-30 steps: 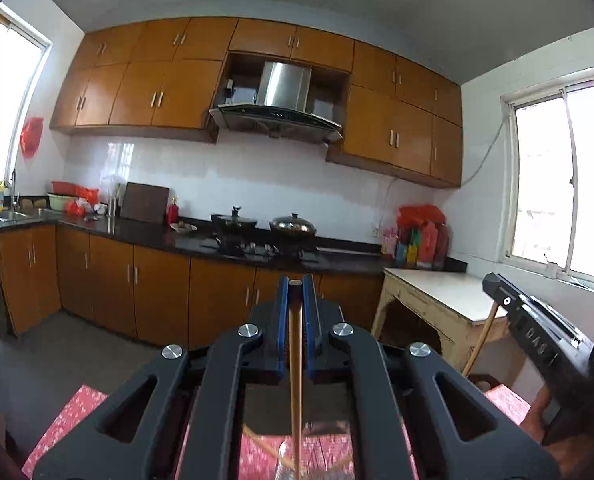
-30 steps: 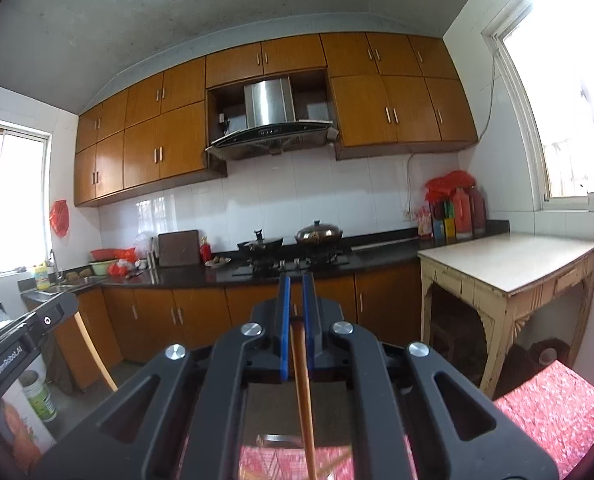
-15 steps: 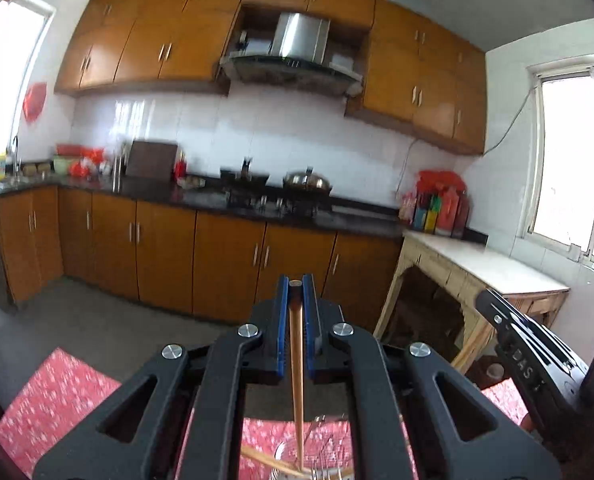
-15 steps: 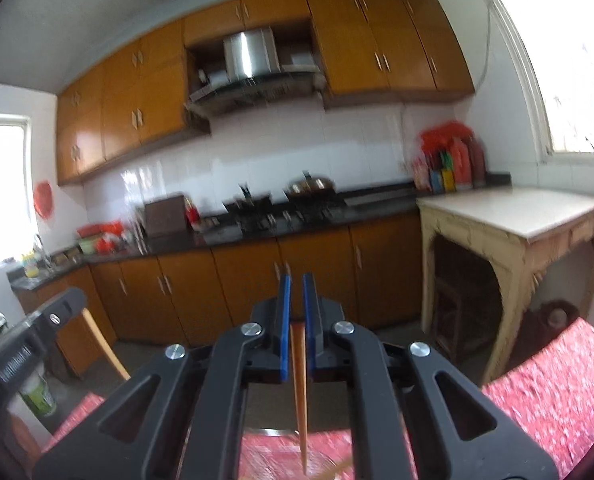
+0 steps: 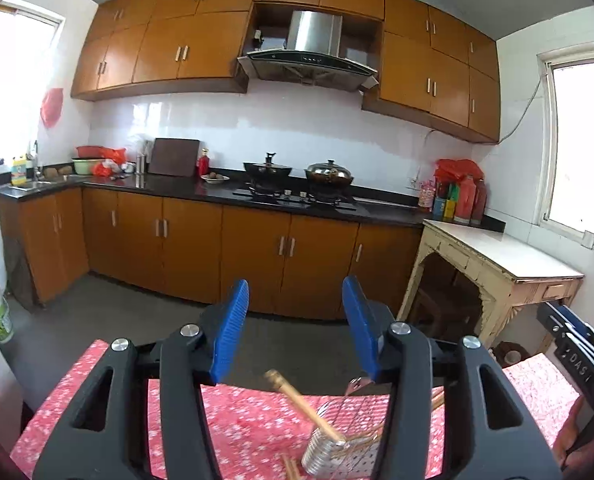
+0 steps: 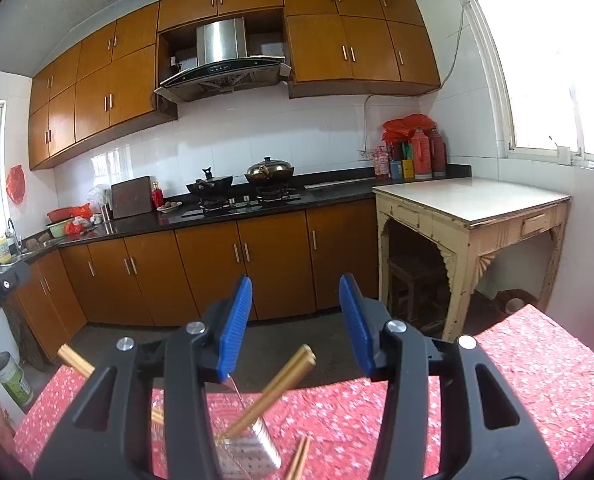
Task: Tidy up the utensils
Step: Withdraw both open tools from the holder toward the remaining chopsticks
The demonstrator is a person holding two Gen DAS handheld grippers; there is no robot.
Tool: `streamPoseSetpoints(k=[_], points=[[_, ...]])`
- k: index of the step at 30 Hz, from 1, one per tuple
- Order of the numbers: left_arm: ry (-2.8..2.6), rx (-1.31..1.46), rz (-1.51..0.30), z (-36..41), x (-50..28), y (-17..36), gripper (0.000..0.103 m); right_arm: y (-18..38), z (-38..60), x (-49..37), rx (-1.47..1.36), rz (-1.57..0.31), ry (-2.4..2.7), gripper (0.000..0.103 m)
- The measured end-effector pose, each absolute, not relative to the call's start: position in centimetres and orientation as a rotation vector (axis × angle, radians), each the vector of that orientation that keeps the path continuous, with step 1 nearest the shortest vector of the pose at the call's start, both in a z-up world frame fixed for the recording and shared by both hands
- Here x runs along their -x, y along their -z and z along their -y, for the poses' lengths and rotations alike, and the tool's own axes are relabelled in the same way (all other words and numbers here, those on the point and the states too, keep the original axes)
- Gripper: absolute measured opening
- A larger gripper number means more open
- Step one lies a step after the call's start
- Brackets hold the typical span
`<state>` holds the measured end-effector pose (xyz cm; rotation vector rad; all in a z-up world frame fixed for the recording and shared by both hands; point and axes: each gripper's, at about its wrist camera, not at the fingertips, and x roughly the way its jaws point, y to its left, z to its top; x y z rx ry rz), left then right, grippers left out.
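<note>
Red tablecloth (image 5: 237, 412): both tools opening, chopsticks (image 6: 273, 388) leaning loose in holder (image 6: 257, 446).

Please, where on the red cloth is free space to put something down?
The red tablecloth is bare right of the metal utensil holder, toward the cream side table. Around the holder it is crowded: chopsticks lean out, and both grippers hover there.

- Chopsticks (image 6: 275, 390): smooth wood, perhaps bamboo.
- Utensil holder (image 5: 324, 446): shiny perforated metal.
- Tablecloth (image 5: 241, 420): matt red printed cloth.
- Gripper pads (image 6: 236, 328): ribbed blue plastic or rubber.
- Far cabinets (image 5: 185, 240): glossy wood.
</note>
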<state>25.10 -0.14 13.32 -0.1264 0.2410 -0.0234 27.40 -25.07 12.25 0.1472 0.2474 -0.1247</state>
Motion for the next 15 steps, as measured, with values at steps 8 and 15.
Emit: streamPoseSetpoints(k=[8, 15], points=[[-0.016, 0.118, -0.280, -1.9, -21.2, -11.1, 0.059, -9.0, 25.2, -22.7, -0.165, -0.330, 0.122, 0.046], [-0.050, 0.116, -0.377, -3.5, -18.6, -6.3, 0.060, -2.9, 23.8, -19.4, -0.170, -0.447, 0.110, 0.046]])
